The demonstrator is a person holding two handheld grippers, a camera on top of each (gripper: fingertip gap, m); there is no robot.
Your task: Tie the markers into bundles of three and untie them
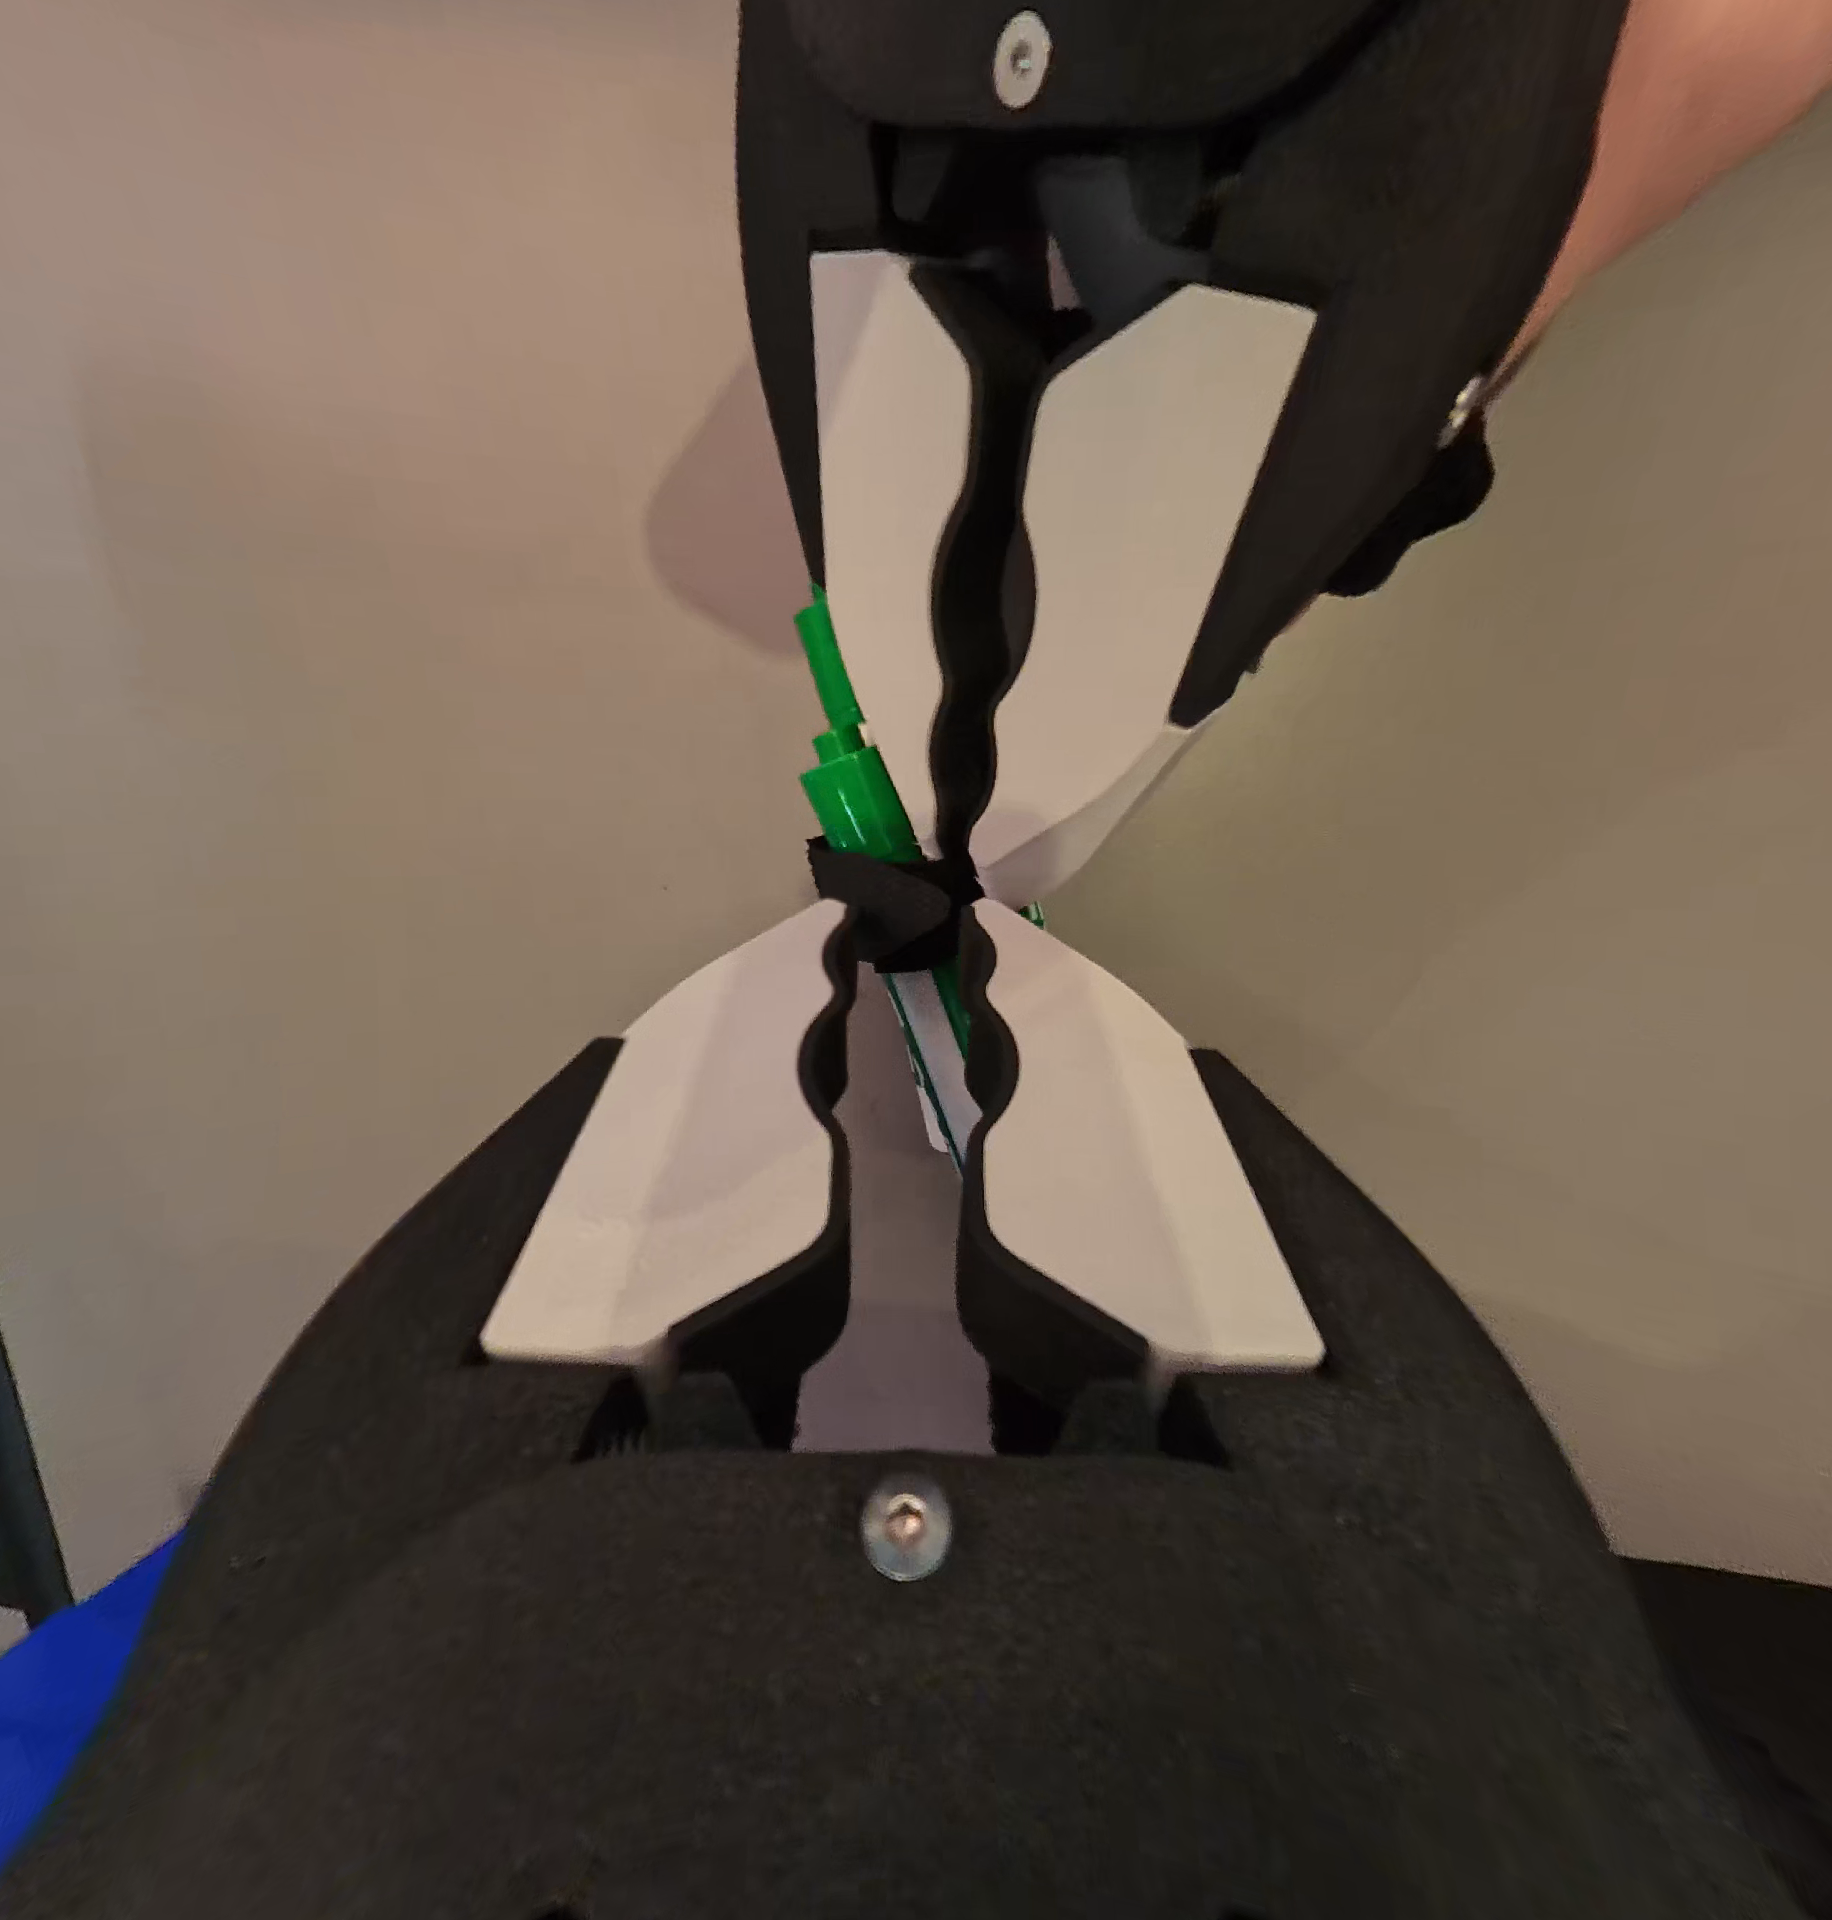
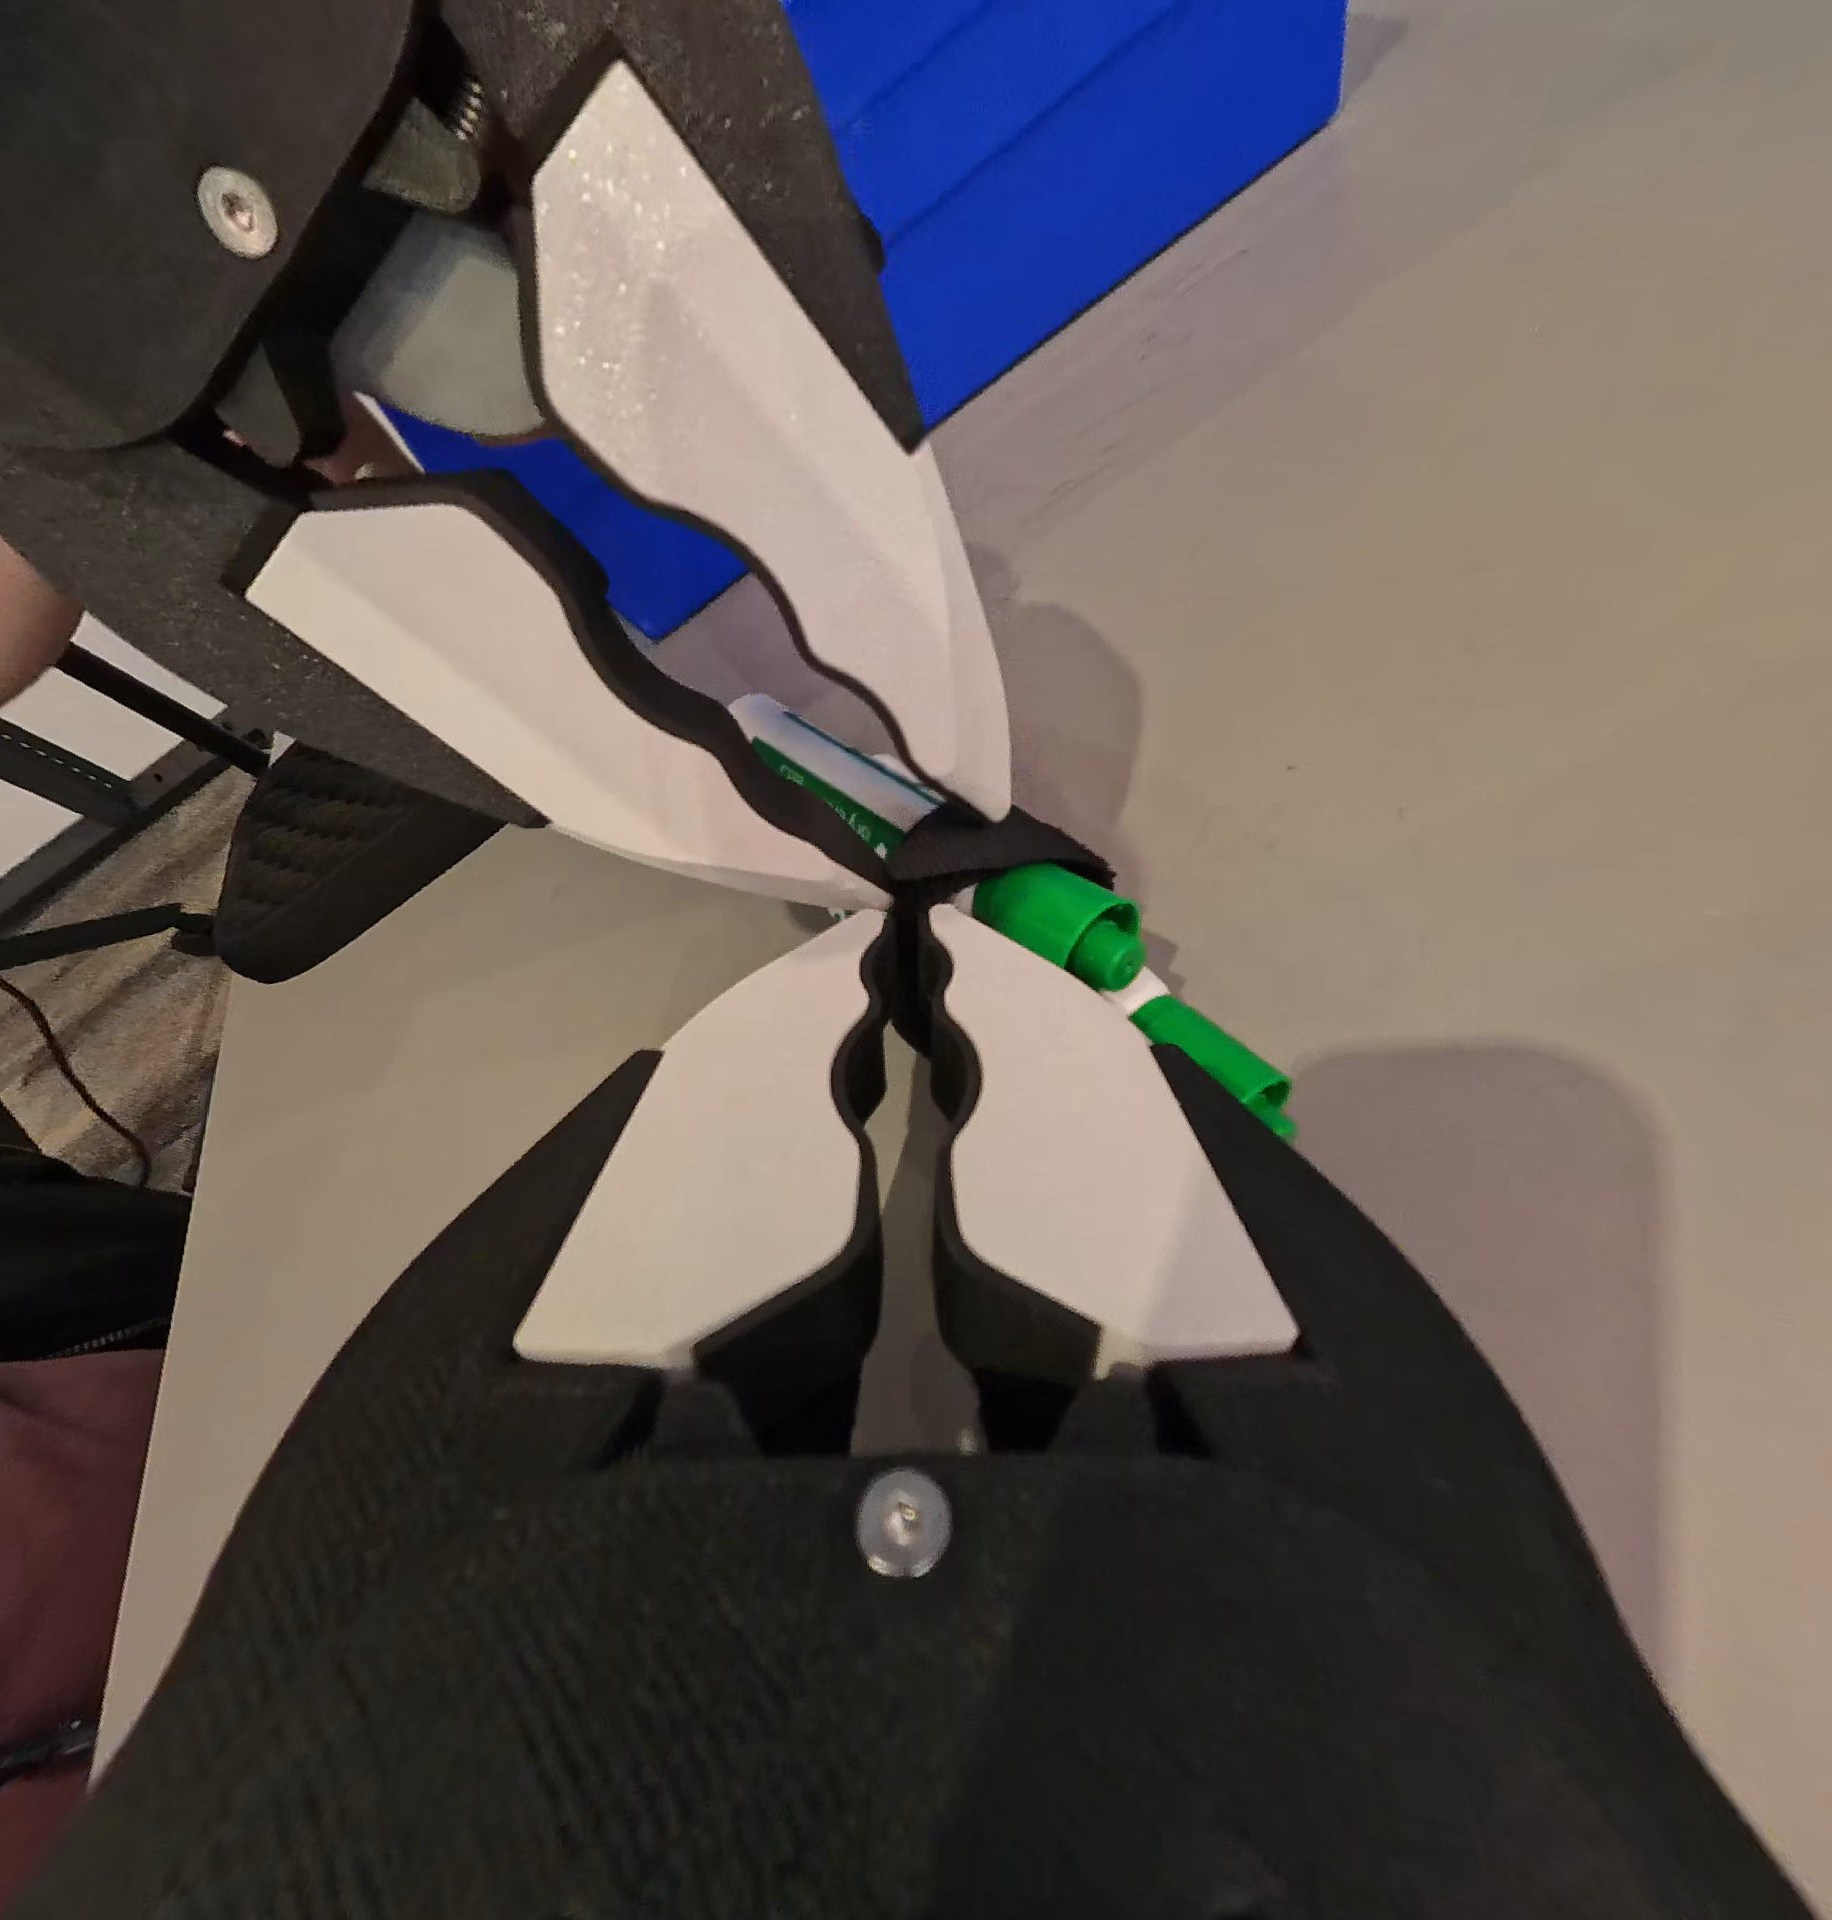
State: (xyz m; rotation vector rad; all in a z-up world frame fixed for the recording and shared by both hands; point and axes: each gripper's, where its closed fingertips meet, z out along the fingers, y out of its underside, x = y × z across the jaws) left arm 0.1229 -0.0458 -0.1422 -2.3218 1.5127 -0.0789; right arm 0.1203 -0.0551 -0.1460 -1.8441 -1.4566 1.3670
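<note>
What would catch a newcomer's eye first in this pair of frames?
Dead centre, the green markers, wrapped by a black strap, sit where two grippers meet tip to tip. The left gripper closes on the bundle; the right gripper pinches the strap. A blue box stands behind on the grey table.

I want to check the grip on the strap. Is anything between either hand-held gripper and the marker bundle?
Nothing visible. The left hand-held gripper is closed around the green markers at the black strap. The right hand-held gripper pinches the strap directly beside them. Both touch the bundle above the grey table.
</note>
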